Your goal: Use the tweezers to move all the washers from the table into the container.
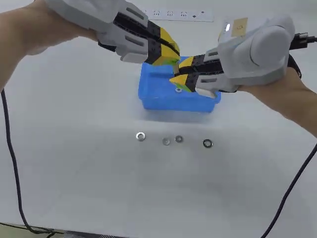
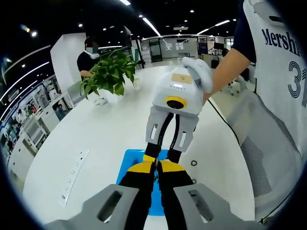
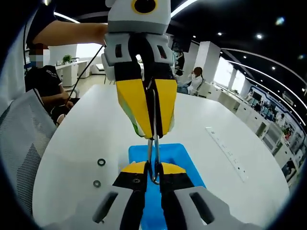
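A blue container (image 1: 158,98) stands mid-table, and both grippers meet just above it. The left gripper (image 1: 171,58) comes in from the upper left, the right gripper (image 1: 179,82) from the right. The thin metal tweezers (image 3: 153,153) run between the two. The left gripper (image 3: 152,134) is shut on one end, and the right gripper (image 3: 154,168) is shut on the looped end. Several washers (image 1: 141,136) lie in a row on the table in front of the container, the rightmost a dark washer (image 1: 207,143). One small washer (image 1: 179,89) lies inside the container.
A white power strip (image 1: 173,14) lies at the table's far edge. A cable (image 1: 12,163) trails down the left side, another at the right. A potted plant (image 2: 112,72) stands at the far end. A person (image 3: 43,81) sits beside the table.
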Tool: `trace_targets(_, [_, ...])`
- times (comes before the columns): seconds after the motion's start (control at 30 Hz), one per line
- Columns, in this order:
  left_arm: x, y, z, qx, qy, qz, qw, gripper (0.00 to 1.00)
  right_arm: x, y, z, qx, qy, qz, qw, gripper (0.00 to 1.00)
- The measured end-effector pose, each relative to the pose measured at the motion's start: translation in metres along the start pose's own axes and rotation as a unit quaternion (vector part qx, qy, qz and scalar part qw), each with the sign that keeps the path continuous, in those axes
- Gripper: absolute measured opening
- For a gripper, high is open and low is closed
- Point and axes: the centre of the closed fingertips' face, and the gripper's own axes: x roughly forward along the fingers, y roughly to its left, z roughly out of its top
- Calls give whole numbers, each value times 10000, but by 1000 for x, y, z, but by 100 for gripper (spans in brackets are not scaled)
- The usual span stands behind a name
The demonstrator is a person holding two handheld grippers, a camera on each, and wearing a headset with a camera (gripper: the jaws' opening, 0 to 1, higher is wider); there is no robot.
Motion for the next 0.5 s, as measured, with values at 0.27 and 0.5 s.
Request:
trace_targets(0.27, [12,18,-20,-156,-22,-35,9999,7,18,-13,-20,18,38,263,9996,10])
trace_targets(0.5, [21,29,-33,-373,-58,-56,9993,7,27,-17,-31,205,-4,467,9987,10])
